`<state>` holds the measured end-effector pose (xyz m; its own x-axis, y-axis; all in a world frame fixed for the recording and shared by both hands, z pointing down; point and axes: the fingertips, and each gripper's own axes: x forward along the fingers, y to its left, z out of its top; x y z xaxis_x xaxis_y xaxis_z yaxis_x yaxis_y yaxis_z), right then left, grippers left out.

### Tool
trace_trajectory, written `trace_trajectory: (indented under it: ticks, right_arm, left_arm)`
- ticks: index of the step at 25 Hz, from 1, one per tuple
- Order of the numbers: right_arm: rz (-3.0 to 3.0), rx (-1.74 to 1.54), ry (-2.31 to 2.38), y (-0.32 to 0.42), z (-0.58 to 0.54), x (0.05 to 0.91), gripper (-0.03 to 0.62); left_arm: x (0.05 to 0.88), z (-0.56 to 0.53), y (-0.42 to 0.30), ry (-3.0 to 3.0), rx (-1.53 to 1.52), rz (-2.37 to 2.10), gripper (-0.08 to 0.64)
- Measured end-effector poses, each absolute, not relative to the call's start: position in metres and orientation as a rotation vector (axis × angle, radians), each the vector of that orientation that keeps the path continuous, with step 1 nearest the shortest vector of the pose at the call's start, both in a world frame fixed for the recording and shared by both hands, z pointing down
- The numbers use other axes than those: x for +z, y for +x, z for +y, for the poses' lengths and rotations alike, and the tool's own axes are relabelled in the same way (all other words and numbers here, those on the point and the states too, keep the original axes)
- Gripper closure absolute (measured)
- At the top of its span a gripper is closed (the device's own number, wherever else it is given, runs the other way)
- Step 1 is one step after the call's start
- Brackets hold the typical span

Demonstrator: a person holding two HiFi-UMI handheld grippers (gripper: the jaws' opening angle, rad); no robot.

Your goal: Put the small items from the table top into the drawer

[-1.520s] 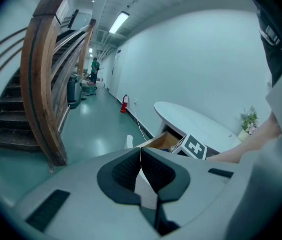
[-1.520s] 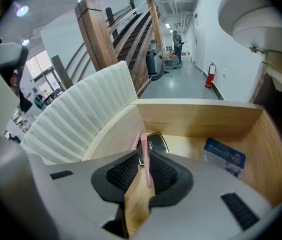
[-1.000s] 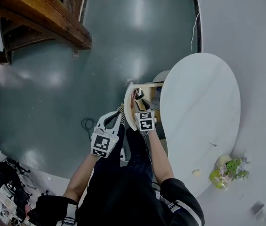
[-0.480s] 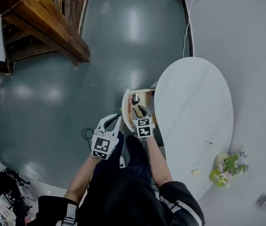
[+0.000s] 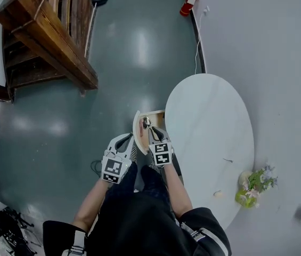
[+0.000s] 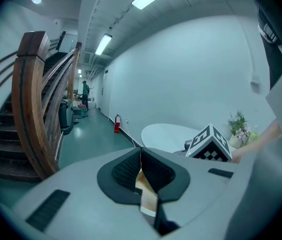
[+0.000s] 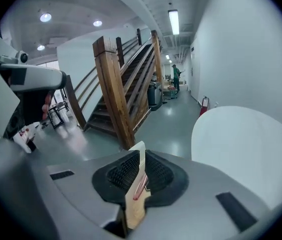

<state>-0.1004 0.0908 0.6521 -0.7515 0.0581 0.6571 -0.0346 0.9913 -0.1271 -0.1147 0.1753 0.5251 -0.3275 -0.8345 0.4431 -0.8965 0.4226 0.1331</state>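
Note:
The white oval table has its drawer pulled out at the left side, with a curved cream front panel. My right gripper hangs over the drawer. Its jaws have just been closing and now stand shut, holding nothing. Only the panel's pale edge shows in line with them, beyond. My left gripper is shut and empty, left of the panel. A small cream item and a thin dark item lie on the table top near me.
A pot of flowers stands at the table's near right edge. A wooden staircase fills the upper left, and a red fire extinguisher stands by the wall. A cable lies on the green floor. A person stands far down the corridor.
Both grippers have risen away from the drawer. The head view has lifted, so the table and drawer look smaller and more of the far floor shows.

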Motion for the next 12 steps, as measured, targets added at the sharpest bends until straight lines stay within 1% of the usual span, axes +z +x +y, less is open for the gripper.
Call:
trace_trajectory:
  ticks: [12]
  right_arm:
    - [-2.630,0.135,0.087,-0.084,0.081,0.535,0.560]
  left_arm:
    - [0.455,0.179,-0.108,1.555,0.212,-2.327,0.538]
